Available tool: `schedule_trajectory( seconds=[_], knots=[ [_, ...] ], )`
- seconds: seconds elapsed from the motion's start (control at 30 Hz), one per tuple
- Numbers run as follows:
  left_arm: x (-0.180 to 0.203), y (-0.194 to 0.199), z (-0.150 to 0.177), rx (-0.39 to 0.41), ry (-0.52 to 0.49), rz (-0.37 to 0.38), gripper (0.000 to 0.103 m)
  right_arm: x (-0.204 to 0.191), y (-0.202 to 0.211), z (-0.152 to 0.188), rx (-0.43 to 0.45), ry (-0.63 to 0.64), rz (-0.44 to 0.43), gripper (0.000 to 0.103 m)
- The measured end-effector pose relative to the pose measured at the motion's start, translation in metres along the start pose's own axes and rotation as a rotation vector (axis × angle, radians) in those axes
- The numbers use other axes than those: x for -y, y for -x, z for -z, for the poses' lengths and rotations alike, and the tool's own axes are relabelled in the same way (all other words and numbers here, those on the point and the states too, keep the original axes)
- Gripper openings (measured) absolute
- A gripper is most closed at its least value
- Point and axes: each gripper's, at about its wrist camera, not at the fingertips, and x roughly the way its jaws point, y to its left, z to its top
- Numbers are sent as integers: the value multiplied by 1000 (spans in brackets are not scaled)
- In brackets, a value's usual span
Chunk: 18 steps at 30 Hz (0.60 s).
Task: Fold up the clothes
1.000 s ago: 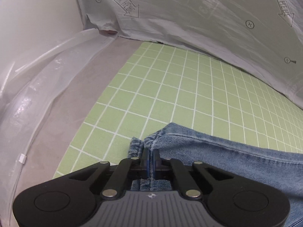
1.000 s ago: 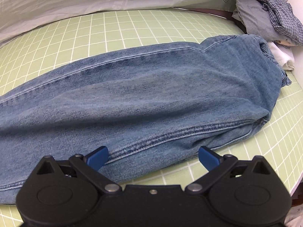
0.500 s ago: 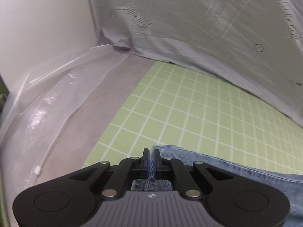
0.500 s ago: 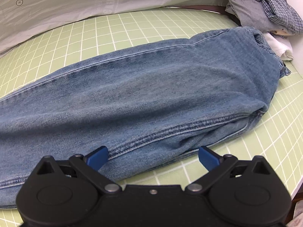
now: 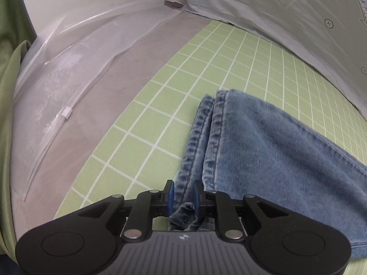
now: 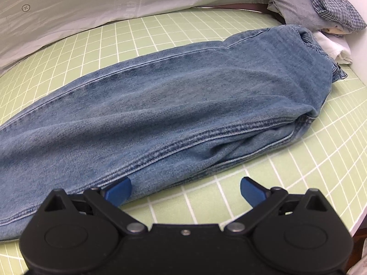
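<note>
A pair of light blue jeans [image 6: 172,105] lies lengthwise on the green grid mat [image 6: 309,160], folded leg on leg. In the left wrist view the leg hems [image 5: 206,142] lie stacked on the mat [image 5: 160,119]. My left gripper [image 5: 183,197] has its jaws a small way apart, with bunched hem denim between them. My right gripper [image 6: 185,189] is wide open and empty at the jeans' near seam edge, its left pad [image 6: 119,191] against the denim.
A white printed plastic sheet [image 6: 114,2] drapes along the mat's far side, also in the left wrist view [image 5: 286,11]. A clear plastic bag [image 5: 68,68] lies on the grey table strip at left. A pile of other clothes [image 6: 321,4] sits at far right.
My left gripper's jaws have parted slightly from fully shut, and the hems now lie flat on the mat ahead. The right gripper stayed open, shifting slightly along the jeans' edge.
</note>
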Motion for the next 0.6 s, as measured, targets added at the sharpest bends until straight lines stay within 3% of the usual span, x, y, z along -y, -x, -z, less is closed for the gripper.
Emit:
schedule_trajectory(
  seconds=[0.1,0.2,0.37,0.57,0.6],
  knots=[
    [-4,5,14,-15,-28,-12,21,1,9,13,1,9,1,103],
    [-9,13,25,-22,-51,-18,31,7,16,24,-8,2,5,103],
    [-16,21,42,-24,-81,-25,38,14,20,32,-14,-36,0,103],
    [-18,24,48,-17,-85,-26,41,4,23,38,-11,-2,-24,103],
    [-18,23,48,-11,-94,-31,46,3,24,38,-8,5,-26,103]
  ],
)
